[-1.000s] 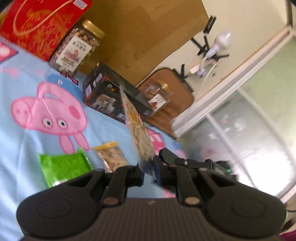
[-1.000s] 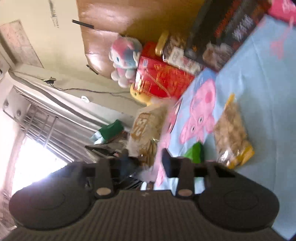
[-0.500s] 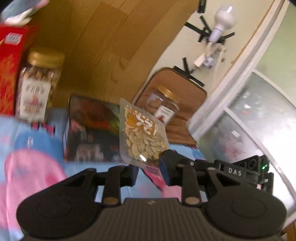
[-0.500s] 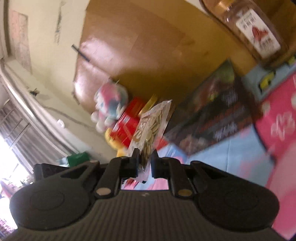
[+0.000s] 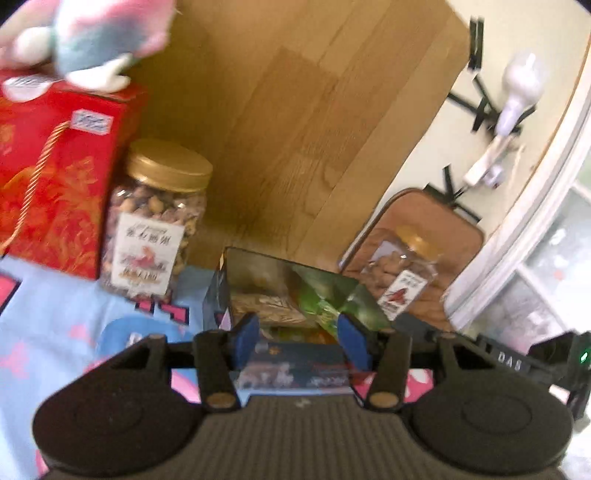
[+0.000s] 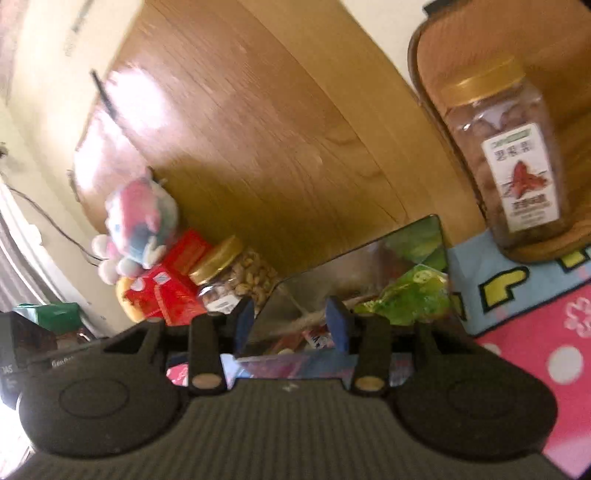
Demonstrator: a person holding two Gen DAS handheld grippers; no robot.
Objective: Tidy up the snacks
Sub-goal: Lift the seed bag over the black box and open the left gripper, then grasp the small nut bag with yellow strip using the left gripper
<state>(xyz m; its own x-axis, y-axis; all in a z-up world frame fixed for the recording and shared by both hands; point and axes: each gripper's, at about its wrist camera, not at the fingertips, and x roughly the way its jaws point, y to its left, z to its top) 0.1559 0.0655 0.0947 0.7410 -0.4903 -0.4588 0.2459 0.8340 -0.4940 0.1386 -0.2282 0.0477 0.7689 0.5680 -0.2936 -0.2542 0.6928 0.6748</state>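
A dark open box (image 5: pixel 221 291) with shiny inner walls stands on the blue cartoon cloth. It holds several snack packets, among them a seed packet (image 5: pixel 266 306) and a green packet (image 5: pixel 321 314). My left gripper (image 5: pixel 297 341) is open and empty just in front of the box. In the right wrist view the same box (image 6: pixel 369 254) shows a green packet (image 6: pixel 410 299). My right gripper (image 6: pixel 291 319) is open and empty above the box's near edge.
A gold-lidded nut jar (image 5: pixel 155 221), a red gift box (image 5: pixel 51 177) and a plush toy (image 5: pixel 92 33) stand at the back left. A second jar (image 6: pixel 506 158) stands right of the box. A wooden headboard (image 5: pixel 295 110) rises behind.
Both grippers held seed packets, moved to the box and opened. The packets have left the jaws, and both grippers now sit over the box.
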